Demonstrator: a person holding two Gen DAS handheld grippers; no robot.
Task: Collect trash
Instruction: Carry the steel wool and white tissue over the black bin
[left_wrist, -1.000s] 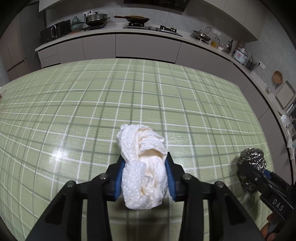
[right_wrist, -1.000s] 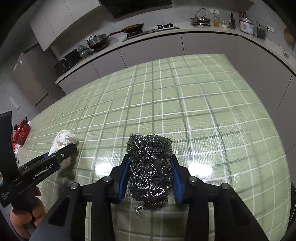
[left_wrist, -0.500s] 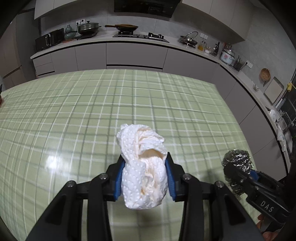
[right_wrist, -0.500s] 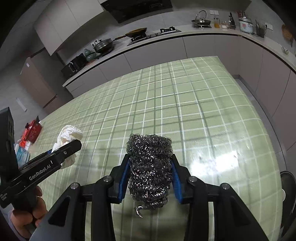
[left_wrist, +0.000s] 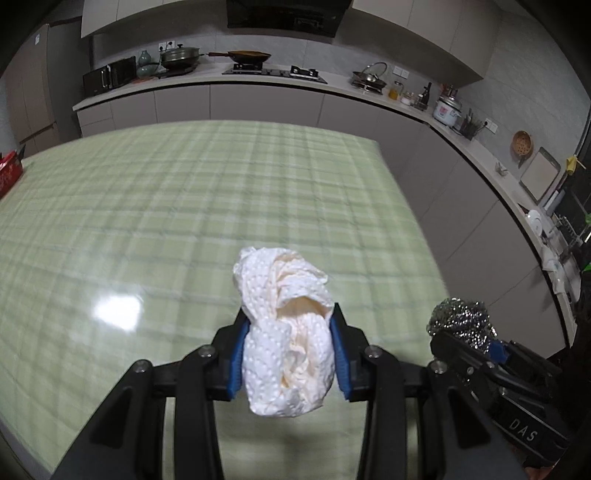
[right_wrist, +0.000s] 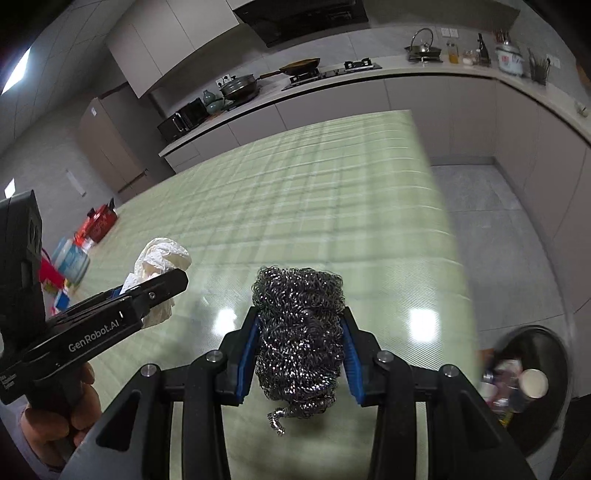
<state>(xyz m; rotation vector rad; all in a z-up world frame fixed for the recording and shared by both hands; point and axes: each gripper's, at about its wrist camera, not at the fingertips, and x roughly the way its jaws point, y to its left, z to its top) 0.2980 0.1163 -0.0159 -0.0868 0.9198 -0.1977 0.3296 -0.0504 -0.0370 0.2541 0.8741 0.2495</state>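
A crumpled white paper towel is clamped between the blue pads of my left gripper, held above the green checked table. My right gripper is shut on a ball of steel wool, also lifted off the table. Each gripper shows in the other's view: the right gripper with the steel wool low at the right, the left gripper with the paper towel at the left. A dark round trash bin with trash inside stands on the floor at lower right.
The table's right edge drops to a grey floor. Red and blue packages lie at the table's far left. A kitchen counter with pans, a kettle and a rice cooker runs along the back and right walls.
Both grippers have carried their loads to the right across the table, toward its right edge. The trash bin on the floor has come into the right wrist view.
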